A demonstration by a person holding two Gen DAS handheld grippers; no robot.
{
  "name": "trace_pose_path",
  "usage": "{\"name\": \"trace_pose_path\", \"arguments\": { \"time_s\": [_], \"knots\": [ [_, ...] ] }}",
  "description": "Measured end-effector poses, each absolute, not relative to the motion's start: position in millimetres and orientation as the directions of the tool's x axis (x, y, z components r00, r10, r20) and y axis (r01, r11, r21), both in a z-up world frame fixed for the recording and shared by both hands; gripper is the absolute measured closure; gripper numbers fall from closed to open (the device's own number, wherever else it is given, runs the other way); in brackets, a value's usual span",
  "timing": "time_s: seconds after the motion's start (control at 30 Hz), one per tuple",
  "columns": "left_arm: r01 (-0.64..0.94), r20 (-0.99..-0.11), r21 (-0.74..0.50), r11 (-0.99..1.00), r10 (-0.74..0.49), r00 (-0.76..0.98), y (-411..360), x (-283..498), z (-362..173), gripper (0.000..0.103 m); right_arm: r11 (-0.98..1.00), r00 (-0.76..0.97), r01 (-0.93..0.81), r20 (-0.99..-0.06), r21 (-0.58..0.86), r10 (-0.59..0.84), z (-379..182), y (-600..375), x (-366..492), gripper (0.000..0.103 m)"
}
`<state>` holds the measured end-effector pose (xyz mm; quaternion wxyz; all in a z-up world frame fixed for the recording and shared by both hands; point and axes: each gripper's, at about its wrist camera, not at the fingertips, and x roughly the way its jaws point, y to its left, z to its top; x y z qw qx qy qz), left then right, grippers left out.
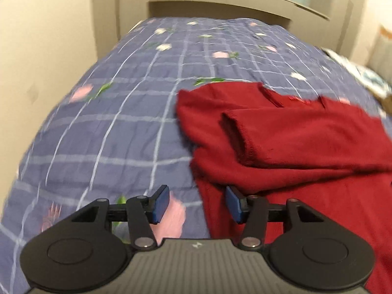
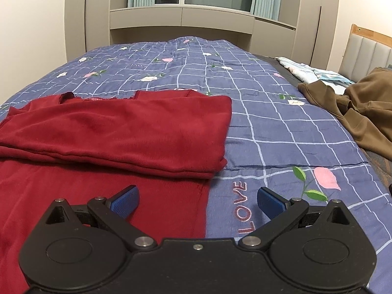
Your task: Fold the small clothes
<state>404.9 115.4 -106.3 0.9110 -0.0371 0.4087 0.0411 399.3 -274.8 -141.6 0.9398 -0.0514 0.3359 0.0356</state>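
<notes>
Red top (image 2: 117,127) ahead of open jaws

Both wrist views look low and close along the blue checked bedspread (image 2: 281,127) toward the cabinets (image 2: 215,19). The left view faces the red garment (image 1: 294,142) from its left edge, the right view from its right edge; they share it.

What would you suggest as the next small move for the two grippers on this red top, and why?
Probably lower both to pinch the bottom corners. The red top lies on the blue quilt with its sleeves folded in and its lower part still flat. The left gripper and right gripper are open and empty, each straddling a side edge of the lower part.
</notes>
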Motion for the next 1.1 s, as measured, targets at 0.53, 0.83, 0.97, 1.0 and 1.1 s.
{"name": "trace_pose_path", "arguments": {
  "time_s": [0.53,0.83,0.97,1.0,1.1],
  "knots": [
    [-0.182,-0.674,-0.016,0.983,0.124,0.728,104.9,389.3,-102.5,0.103,0.994,0.763,-0.098,-0.645,-0.049,0.043,-144.5,-277.8,400.8,0.001],
    [-0.255,-0.712,-0.077,0.964,0.126,0.691,123.9,375.4,-102.2,0.103,0.995,0.756,-0.096,-0.652,-0.036,0.05,-147.1,-278.6,401.9,0.001],
    [-0.247,-0.713,-0.154,0.957,0.065,0.698,120.8,371.2,-97.7,0.05,0.995,0.758,-0.095,-0.651,-0.04,0.046,-146.9,-278.5,401.6,0.001],
    [-0.246,-0.709,-0.16,0.956,0.062,0.702,117.9,369.7,-97.4,0.037,0.995,0.758,-0.094,-0.651,-0.041,0.045,-146.6,-278.4,401.2,0.001],
    [-0.225,-0.707,-0.175,0.958,0.037,0.706,109.7,361.7,-97.1,0.026,0.995,0.756,-0.089,-0.653,-0.035,0.045,-144.9,-279.5,397.3,0.001]
  ]
}}
